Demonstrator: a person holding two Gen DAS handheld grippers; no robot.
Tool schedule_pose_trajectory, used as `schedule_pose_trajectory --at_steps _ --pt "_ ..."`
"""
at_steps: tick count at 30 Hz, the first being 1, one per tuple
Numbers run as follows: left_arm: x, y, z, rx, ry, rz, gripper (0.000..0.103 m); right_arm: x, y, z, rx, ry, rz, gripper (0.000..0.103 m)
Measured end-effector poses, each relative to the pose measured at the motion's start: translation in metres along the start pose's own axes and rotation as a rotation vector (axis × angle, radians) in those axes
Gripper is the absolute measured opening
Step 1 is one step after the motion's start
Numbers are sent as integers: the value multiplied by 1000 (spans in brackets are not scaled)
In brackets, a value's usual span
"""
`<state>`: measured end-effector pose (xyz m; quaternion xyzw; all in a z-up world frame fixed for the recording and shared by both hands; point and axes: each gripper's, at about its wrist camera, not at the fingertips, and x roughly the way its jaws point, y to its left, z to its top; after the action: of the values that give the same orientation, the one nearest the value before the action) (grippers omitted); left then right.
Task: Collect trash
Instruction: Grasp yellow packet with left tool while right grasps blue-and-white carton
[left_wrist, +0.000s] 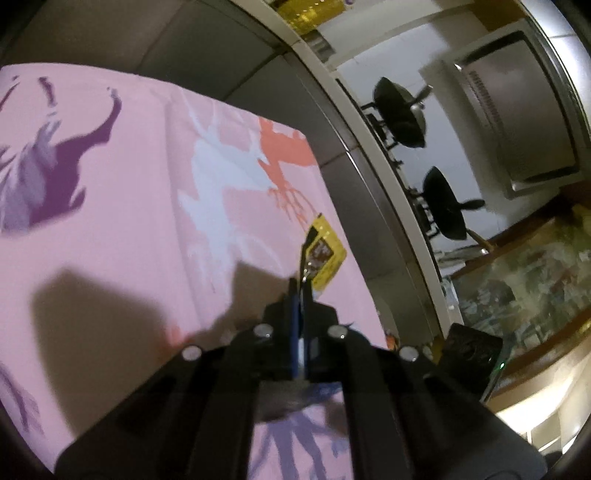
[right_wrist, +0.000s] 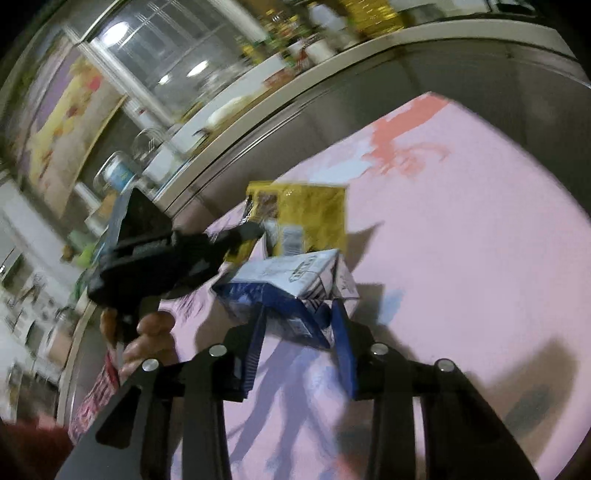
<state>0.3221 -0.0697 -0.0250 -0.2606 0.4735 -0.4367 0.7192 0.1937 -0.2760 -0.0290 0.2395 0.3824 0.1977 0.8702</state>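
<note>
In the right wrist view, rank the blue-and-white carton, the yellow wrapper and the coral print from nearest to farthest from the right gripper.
1. Blue-and-white carton, between the right gripper fingers.
2. Yellow wrapper, just beyond.
3. Coral print, far cloth edge.

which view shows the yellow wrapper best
The right wrist view: the yellow wrapper faces the camera broadly, its corner pinched by the left tongs. The left wrist view shows it small and nearly edge-on beyond the shut fingertips.

The yellow wrapper (right_wrist: 306, 210) — crinkled foil with a dark printed panel — stands lifted on edge above the pink cloth (right_wrist: 461, 240), near its far edge. The blue-and-white carton (right_wrist: 295, 280) — crushed, tilted — sits just nearer on that cloth, touching the wrapper.
</note>
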Motion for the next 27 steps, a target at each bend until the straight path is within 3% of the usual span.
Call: schedule_pose_trajectory --at_steps 4,6,11,15,19,23,26,27 --pt "-29 -14 -33 0 -24 -11 0 -9 32 -42 -83 86 110 35" --pt "-46 -19 -44 -8 -44 -25 0 -17 44 -55 -138 100 109 35" --pt "-93 -44 -68 23 -111 -34 0 -47 52 -67 -172 23 23 36" --pt "-132 -58 -86 44 -165 -33 0 -50 64 -68 -288 -68 -105 62" --pt "-162 -64 -103 46 -204 -3 0 -29 86 -72 -473 -32 -149 75" --pt "-190 -60 -120 29 -240 28 0 5 100 -73 -635 -6 -222 77" --pt "-203 -53 -127 -2 -258 45 0 31 90 -62 -601 45 -202 76" --pt "-206 -51 -128 -10 -260 52 0 35 86 -63 -587 58 -194 71"
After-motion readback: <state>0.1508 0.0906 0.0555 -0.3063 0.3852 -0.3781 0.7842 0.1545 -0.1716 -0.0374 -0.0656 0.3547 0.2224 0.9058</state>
